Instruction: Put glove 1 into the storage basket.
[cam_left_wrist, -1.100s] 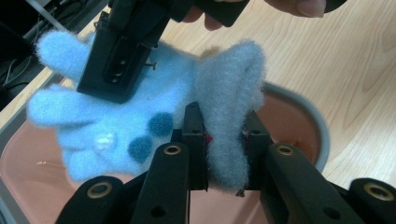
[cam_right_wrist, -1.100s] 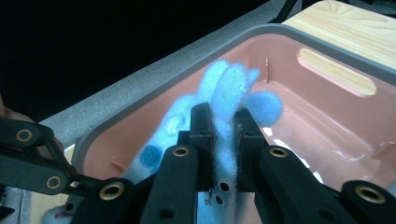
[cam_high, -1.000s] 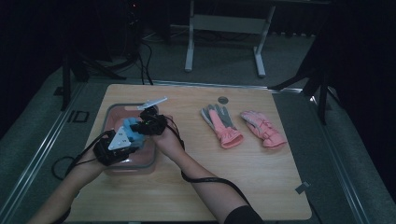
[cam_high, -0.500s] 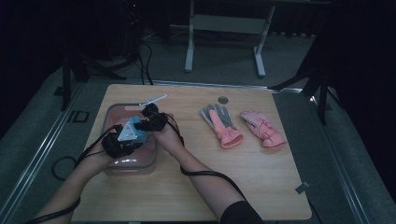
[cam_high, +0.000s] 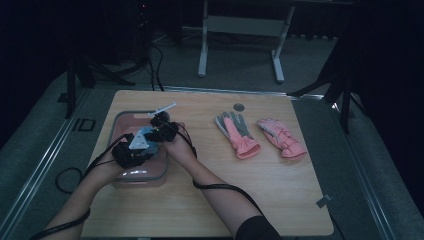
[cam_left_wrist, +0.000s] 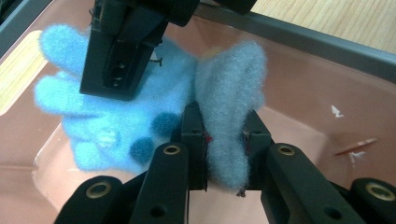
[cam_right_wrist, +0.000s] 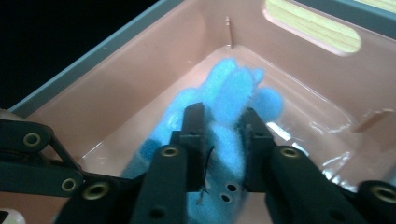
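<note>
Both grippers grasp fuzzy gloves inside the pink bin (cam_high: 120, 176): left gripper (cam_left_wrist: 223, 154) pinches the grey-blue glove (cam_left_wrist: 231, 88), right gripper (cam_right_wrist: 223, 147) pinches the bright blue glove (cam_right_wrist: 229, 93). Compared with a second ago, the left gripper has moved closer to the right one, probably to lift the pair out.

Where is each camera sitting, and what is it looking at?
High view: above the person's side, looking forward and down on the wooden table, the pink bin, two pink gloves; both forearms show.
Left gripper view: rides the left gripper, looking along its jaws, shut on a grey-blue glove.
Right gripper view: rides the right gripper, looking into the bin along jaws shut on the blue glove.
Shared: both gripper views show the blue glove in the bin.
</note>
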